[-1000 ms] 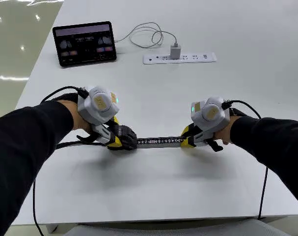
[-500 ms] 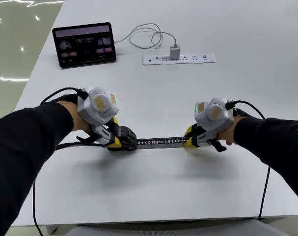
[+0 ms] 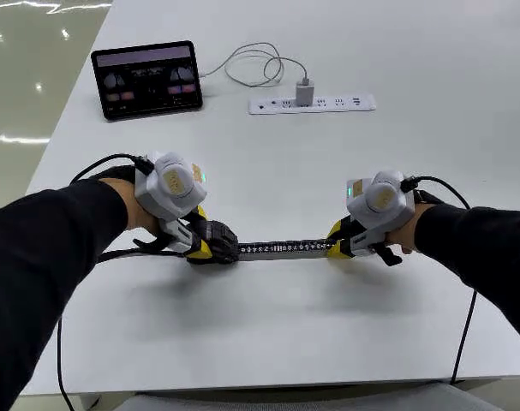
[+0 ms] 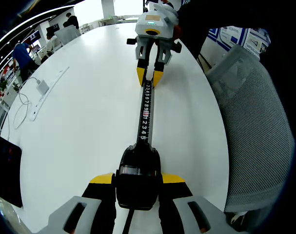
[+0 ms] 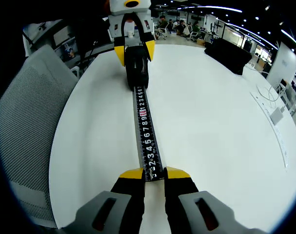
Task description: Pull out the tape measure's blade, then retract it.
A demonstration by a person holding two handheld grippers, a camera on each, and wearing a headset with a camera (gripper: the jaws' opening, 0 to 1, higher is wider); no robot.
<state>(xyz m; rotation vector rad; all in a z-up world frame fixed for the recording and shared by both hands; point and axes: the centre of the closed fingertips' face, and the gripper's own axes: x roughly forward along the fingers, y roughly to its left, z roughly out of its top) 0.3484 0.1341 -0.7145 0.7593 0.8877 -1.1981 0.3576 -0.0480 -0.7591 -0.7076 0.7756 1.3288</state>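
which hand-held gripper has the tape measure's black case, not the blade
The left hand-held gripper: its jaws clamp the black case, at the left in the head view. The right hand-held gripper pinches only the tip of the pulled-out blade.

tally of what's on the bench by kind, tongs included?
tongs: 2 (left tongs, right tongs)
tape measure: 1
tablet: 1
power strip: 1
charger: 1
total: 6

A white table (image 3: pixel 268 317) stands on glossy floor (image 3: pixel 28 86).
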